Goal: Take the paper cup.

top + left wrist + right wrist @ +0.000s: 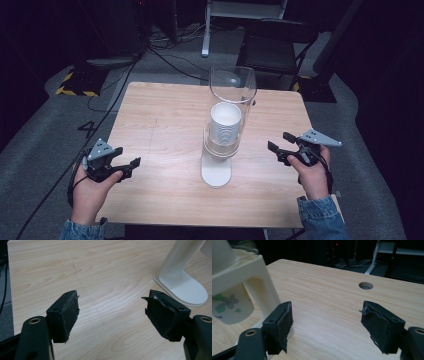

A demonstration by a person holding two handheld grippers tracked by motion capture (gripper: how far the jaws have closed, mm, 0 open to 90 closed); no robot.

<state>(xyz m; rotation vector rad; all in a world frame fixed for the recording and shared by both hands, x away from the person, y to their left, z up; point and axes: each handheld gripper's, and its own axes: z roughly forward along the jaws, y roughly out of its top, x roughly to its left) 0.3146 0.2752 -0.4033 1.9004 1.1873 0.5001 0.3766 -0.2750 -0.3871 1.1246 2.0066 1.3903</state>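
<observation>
Table comes first: pale wood, bare between the two grippers. Between them stands the cup dispenser, a white stand with a clear tube and a stack of cups inside. In the right gripper view the bottom cup, flower-printed, hangs under the stand's arm, just left of the left jaw. Left gripper is open and empty, well left of the base. Right gripper is also open and empty, near the stand's right. To do this well, I judge the right gripper should come in low and level, close gently on the bottom cup and draw straight down; the stand's post crowds that approach. A cable hole lies beyond.
</observation>
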